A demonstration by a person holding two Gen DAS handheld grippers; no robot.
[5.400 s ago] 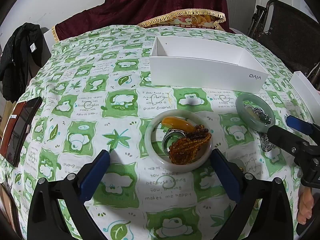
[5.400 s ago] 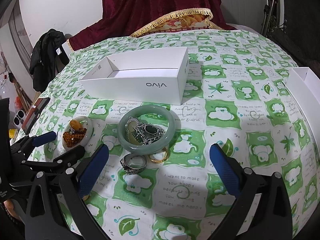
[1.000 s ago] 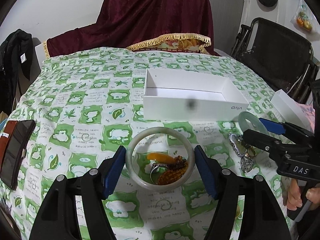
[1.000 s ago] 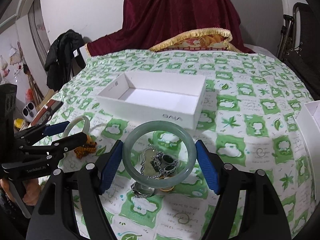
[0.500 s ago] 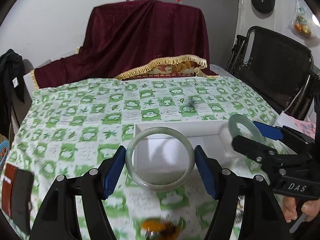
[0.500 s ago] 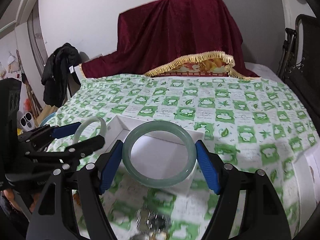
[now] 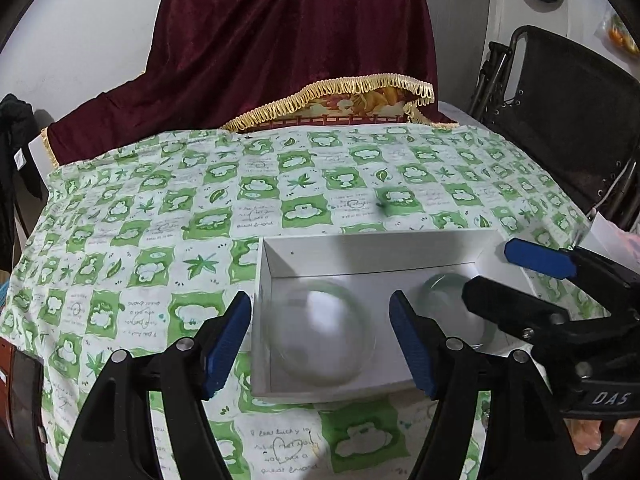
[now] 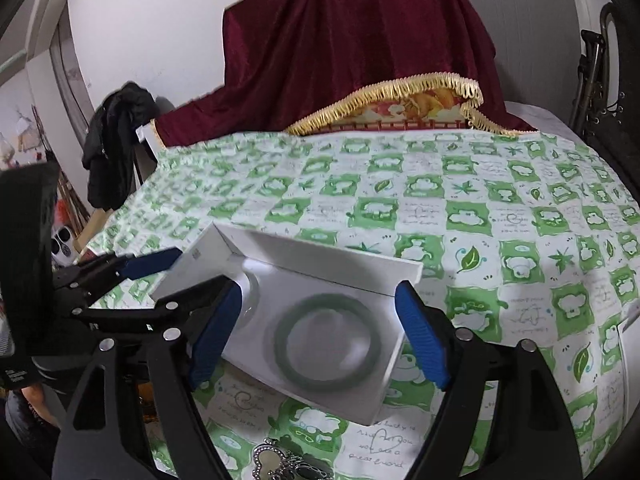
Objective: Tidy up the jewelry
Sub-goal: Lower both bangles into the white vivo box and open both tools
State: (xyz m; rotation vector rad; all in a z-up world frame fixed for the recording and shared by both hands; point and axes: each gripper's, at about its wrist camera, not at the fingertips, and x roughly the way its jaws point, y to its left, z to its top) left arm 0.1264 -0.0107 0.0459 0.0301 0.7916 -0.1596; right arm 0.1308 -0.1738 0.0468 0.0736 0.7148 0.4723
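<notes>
The white box (image 7: 360,242) lies open on the green patterned cloth. A pale bangle (image 7: 288,364), blurred, lies on the box floor below my left gripper (image 7: 320,308), whose blue fingers are spread open and hold nothing. My right gripper (image 8: 320,296) is open too, above a green bangle (image 8: 328,383) that rests in the right part of the box (image 8: 320,270). In the left wrist view the right gripper (image 7: 488,268) comes in from the right over the green bangle (image 7: 438,282). The left gripper (image 8: 200,268) shows at the left of the right wrist view.
A silver pendant chain (image 8: 288,464) lies on the cloth in front of the box. A second white box (image 7: 608,236) sits at the right edge. A black chair (image 7: 580,120) stands on the right, and a dark phone case (image 7: 20,392) lies at the left edge.
Both grippers lifted their bangles off the cloth, carried them over the white box and opened. The two bangles now lie inside the box.
</notes>
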